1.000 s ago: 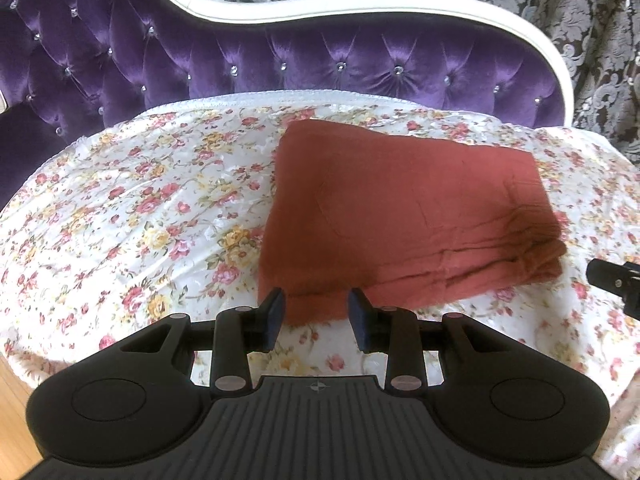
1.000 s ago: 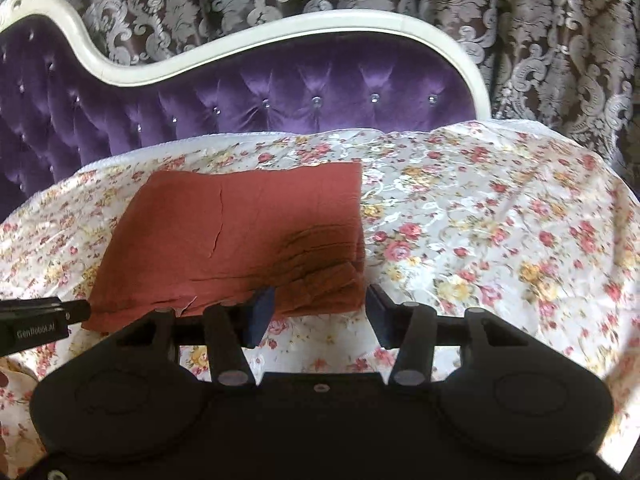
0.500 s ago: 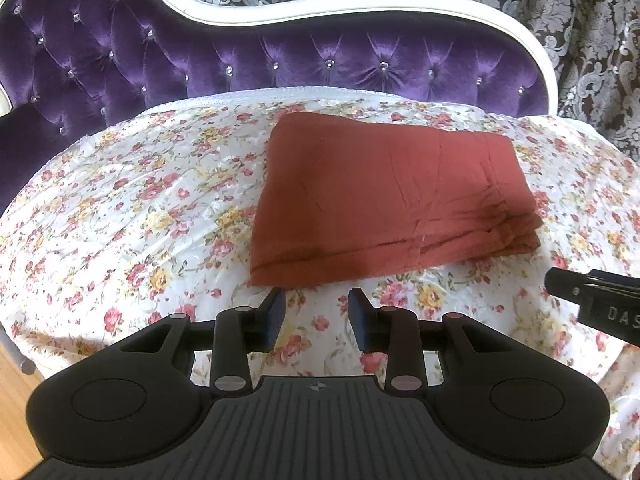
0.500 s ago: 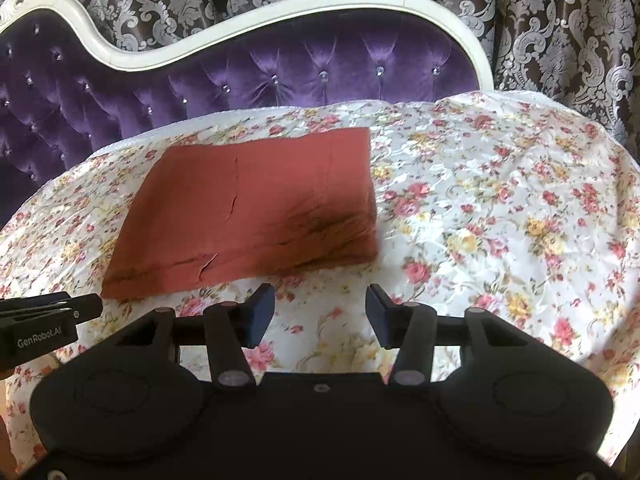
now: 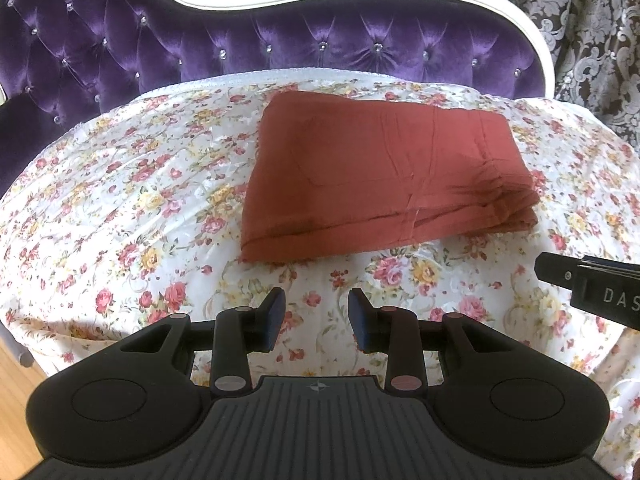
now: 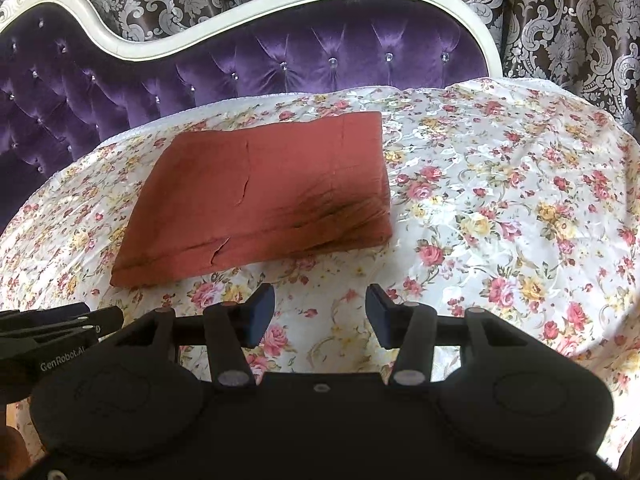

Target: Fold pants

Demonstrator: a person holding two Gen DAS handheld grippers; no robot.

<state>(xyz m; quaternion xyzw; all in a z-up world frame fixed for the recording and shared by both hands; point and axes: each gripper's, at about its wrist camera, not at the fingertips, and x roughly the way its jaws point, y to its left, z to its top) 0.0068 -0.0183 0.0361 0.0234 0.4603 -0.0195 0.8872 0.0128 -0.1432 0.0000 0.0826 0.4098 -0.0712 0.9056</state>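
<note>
The rust-red pants (image 5: 380, 172) lie folded into a flat rectangle on the floral sheet (image 5: 120, 200). They also show in the right wrist view (image 6: 264, 188), left of centre. My left gripper (image 5: 316, 312) is open and empty, held above the sheet just short of the pants' near edge. My right gripper (image 6: 320, 308) is open and empty, a little before the pants' near right corner. Neither touches the cloth. The right gripper's side shows at the right edge of the left wrist view (image 5: 592, 284).
A purple tufted sofa back (image 5: 280, 40) with a white frame (image 6: 280, 8) rises behind the sheet. Patterned curtains (image 6: 560, 12) hang beyond it. The sheet's front edge drops off at the lower left, over wooden floor (image 5: 16, 384).
Both grippers have drawn back from the pants' near edge toward me, staying open. The folded pants lie still and now sit farther from the fingertips.
</note>
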